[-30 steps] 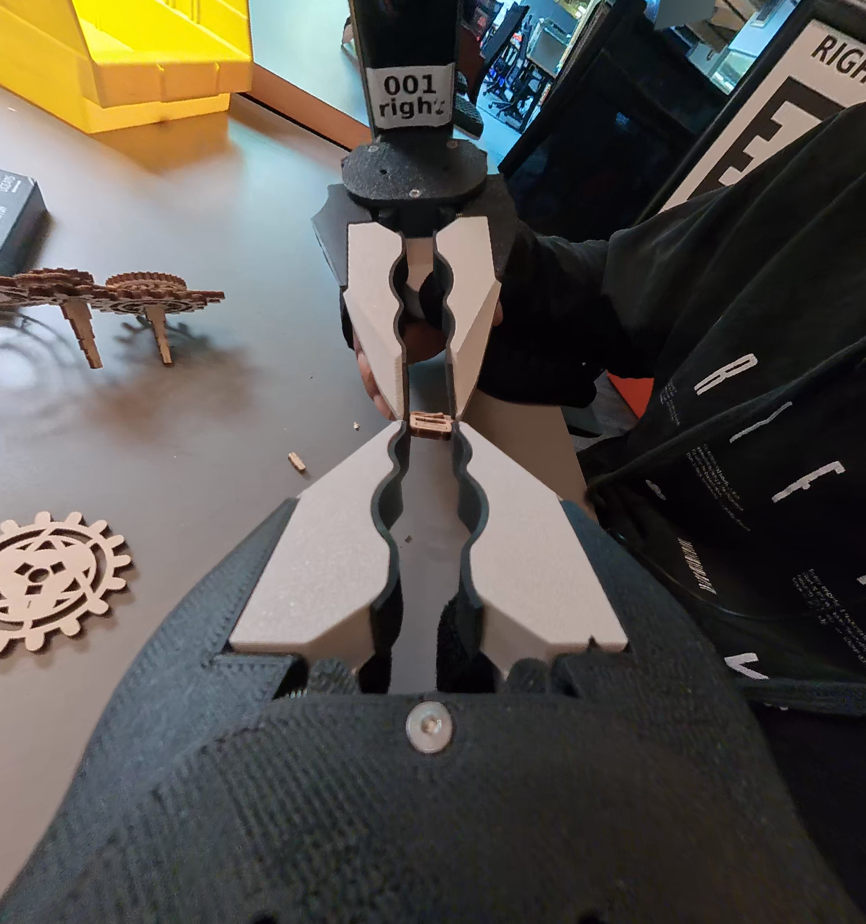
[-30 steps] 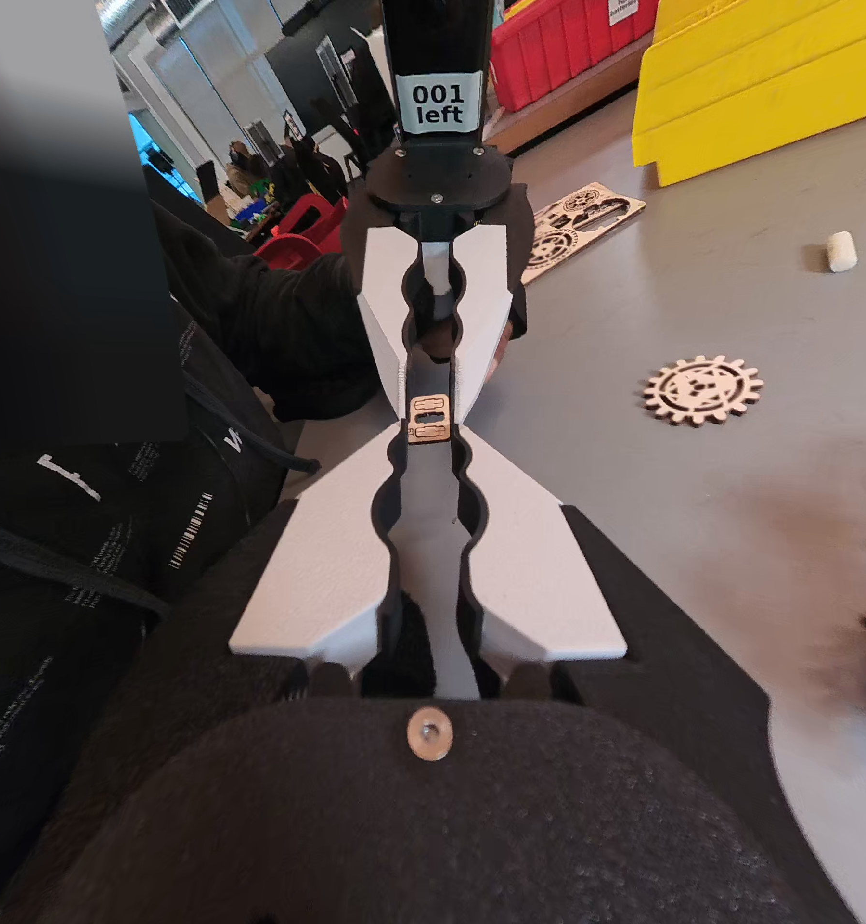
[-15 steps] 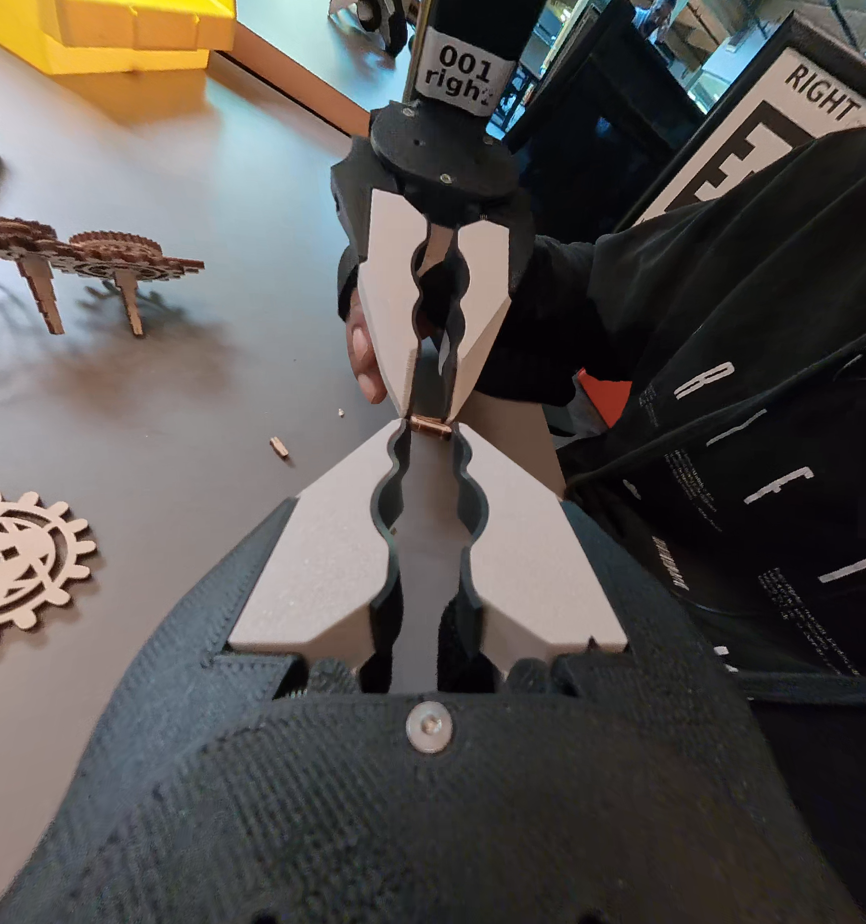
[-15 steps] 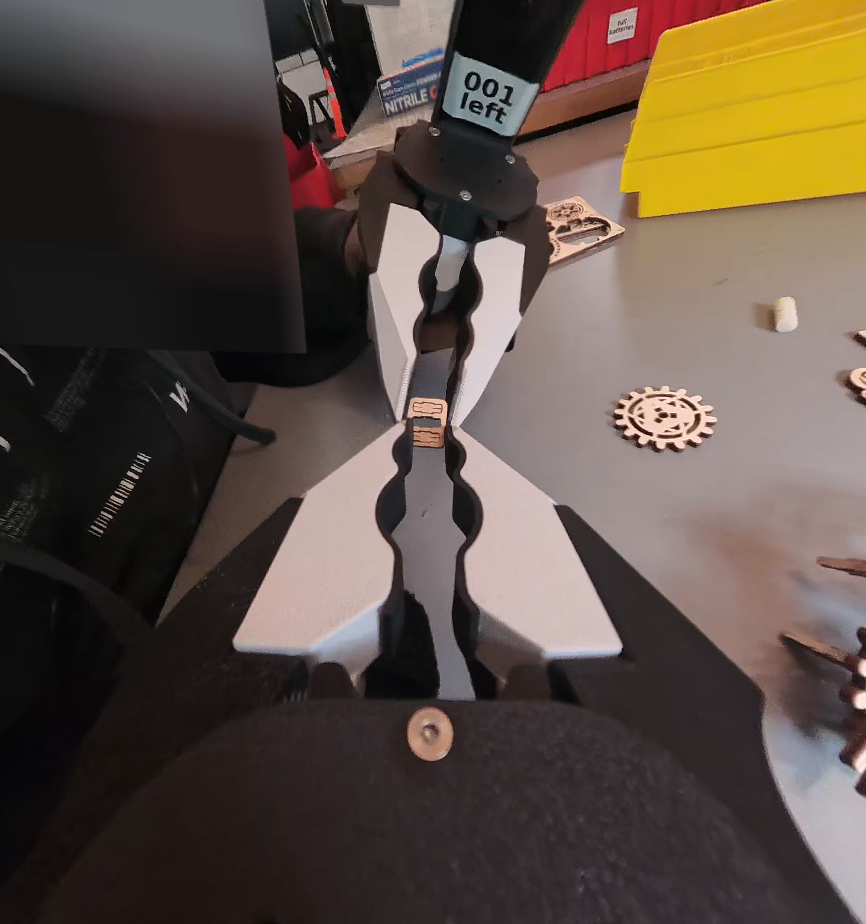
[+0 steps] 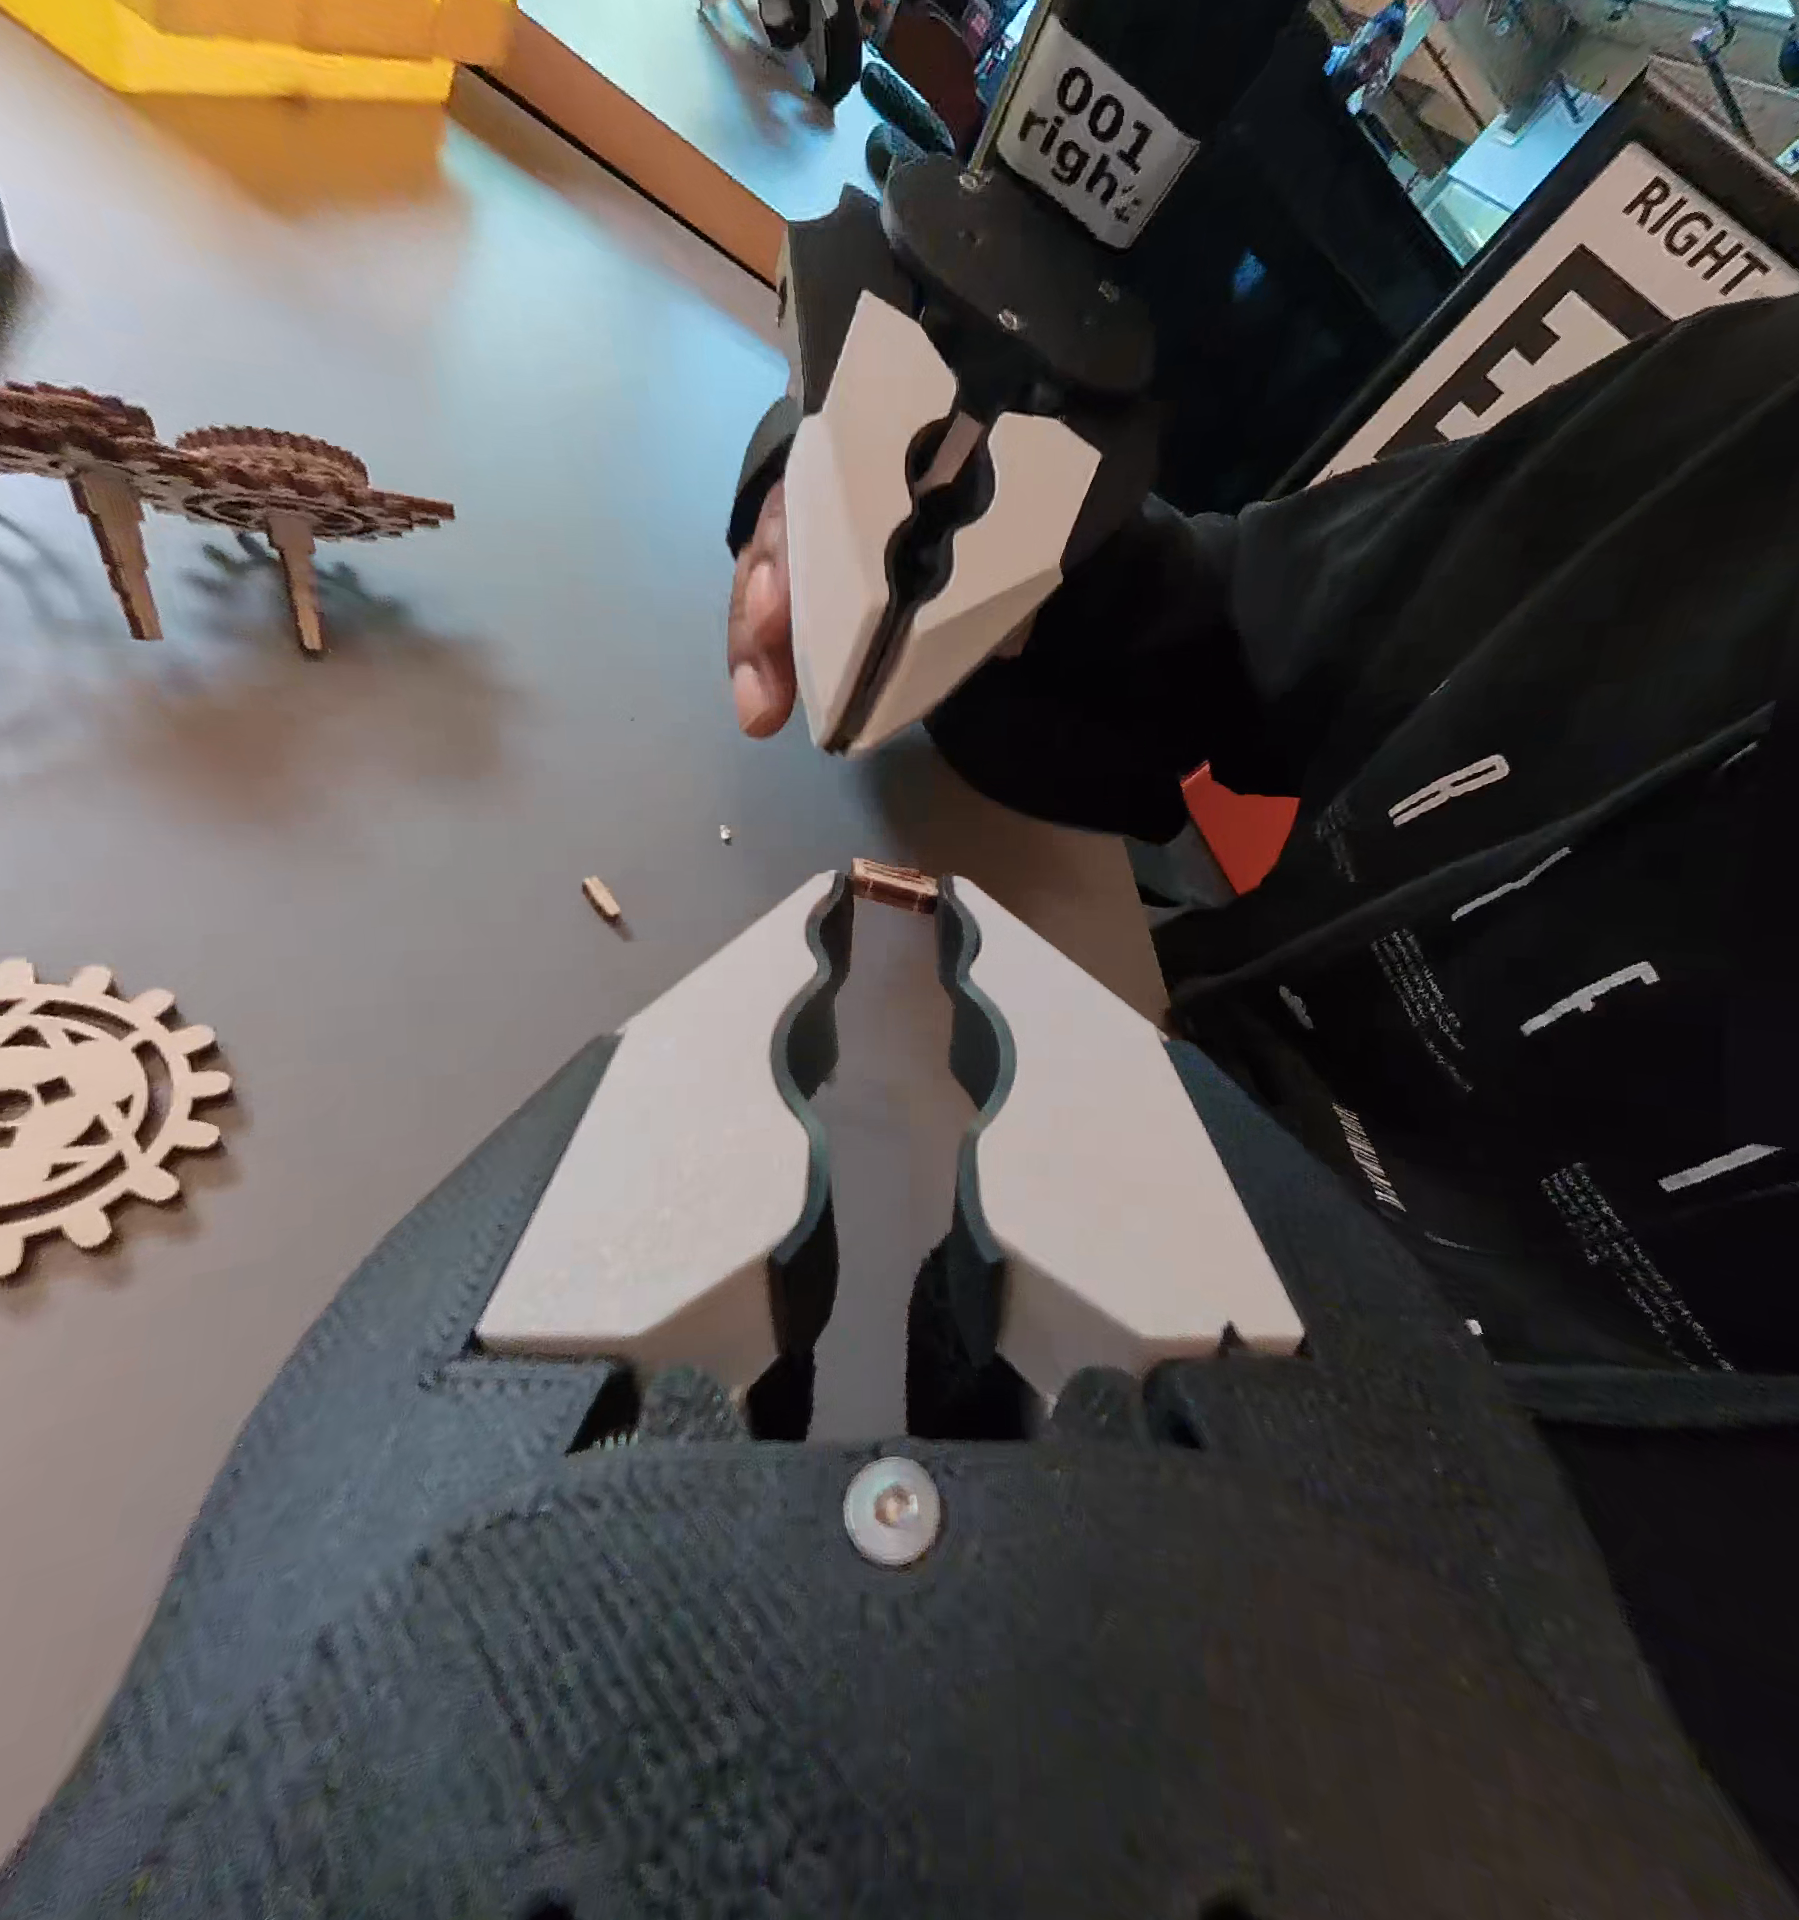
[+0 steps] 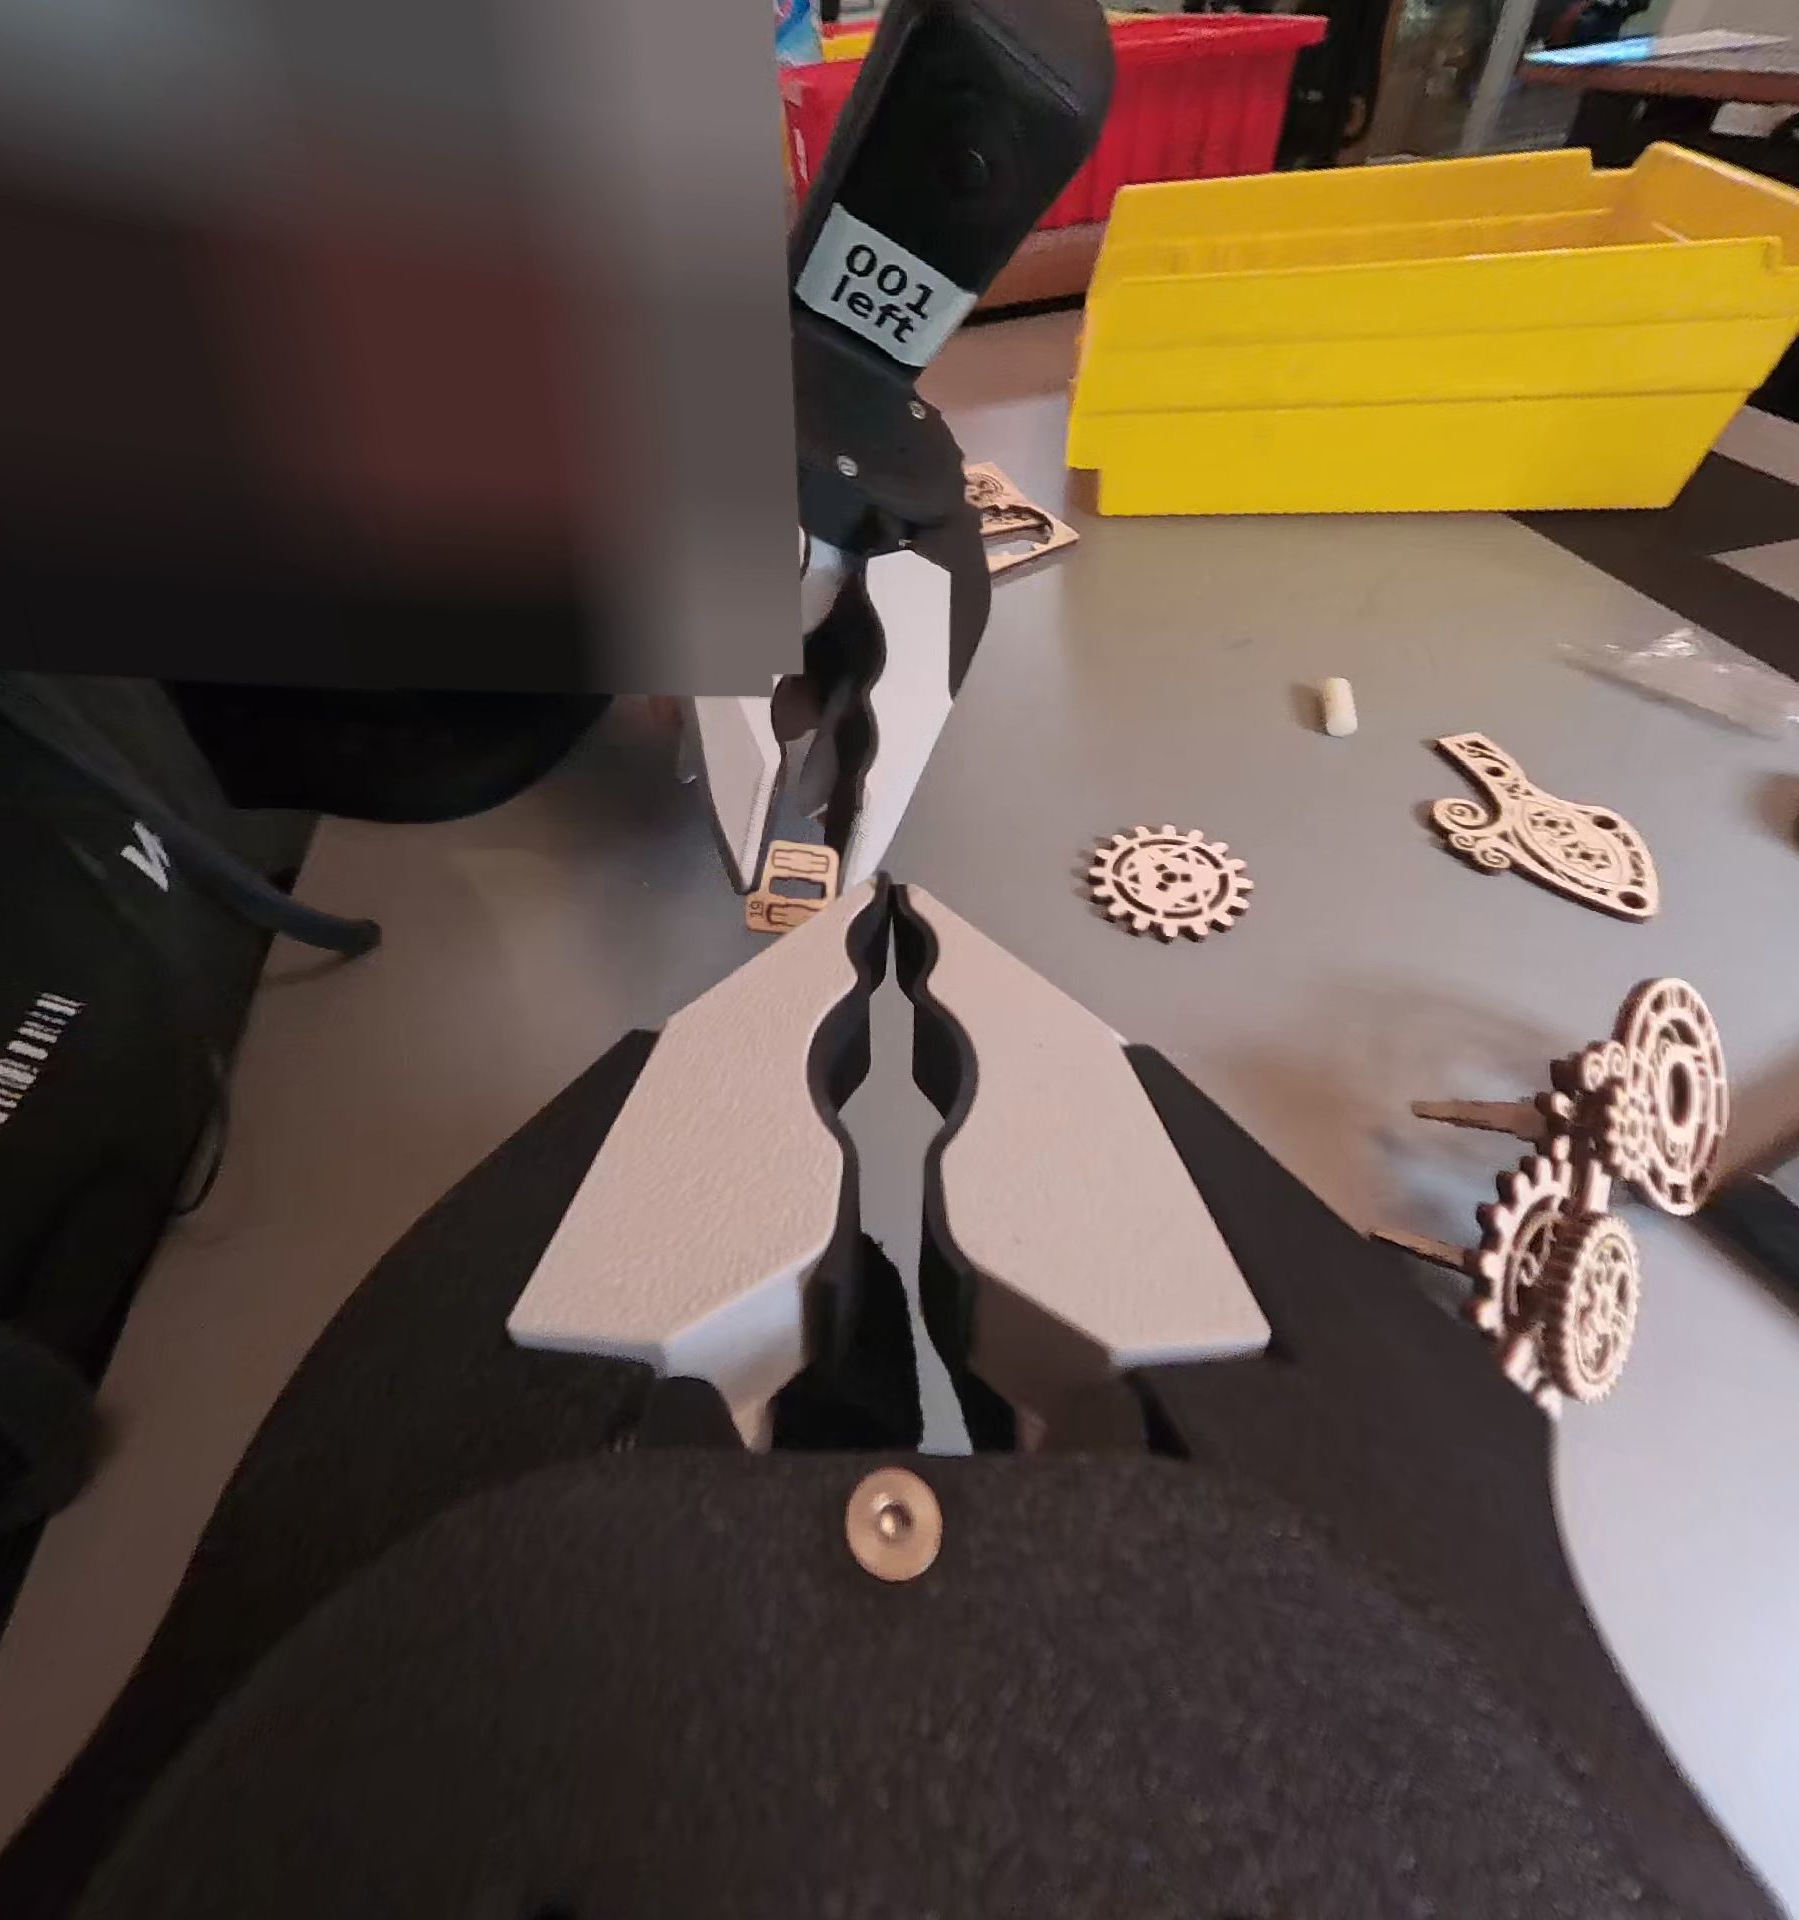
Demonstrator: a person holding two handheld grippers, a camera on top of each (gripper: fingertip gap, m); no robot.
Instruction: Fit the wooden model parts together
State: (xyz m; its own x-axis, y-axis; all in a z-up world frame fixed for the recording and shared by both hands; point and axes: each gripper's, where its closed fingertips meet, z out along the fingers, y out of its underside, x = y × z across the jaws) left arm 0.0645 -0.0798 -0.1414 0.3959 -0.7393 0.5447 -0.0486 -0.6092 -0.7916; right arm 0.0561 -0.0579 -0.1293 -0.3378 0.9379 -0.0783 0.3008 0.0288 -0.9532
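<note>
Half a second ago both grippers pinched the small wooden piece (image 5: 893,886) tip to tip; now the right gripper (image 5: 841,740) has let go and drawn back, and its tips stand apart from the piece. Its fingers are pressed together with nothing between them, as the right wrist view also shows (image 6: 887,896). The left gripper (image 5: 893,896) alone has the piece: its fingers are only narrowly apart and clamp the little slotted plate at the very tips. In the right wrist view the piece (image 6: 797,883) hangs from the tips of the left gripper (image 6: 791,883), just beside the closed tips of the right one, above the grey bench (image 6: 1238,1060).

On the bench lies a flat light wooden gear (image 5: 43,1112), and farther away stands a darker gear assembly (image 5: 199,488) on two thin legs. A tiny wooden chip (image 5: 601,897) lies near the left fingers. In the right wrist view a carved curved wooden part (image 6: 1549,831), a small white cylinder (image 6: 1336,707) and a yellow bin (image 6: 1446,332) are also on the bench.
</note>
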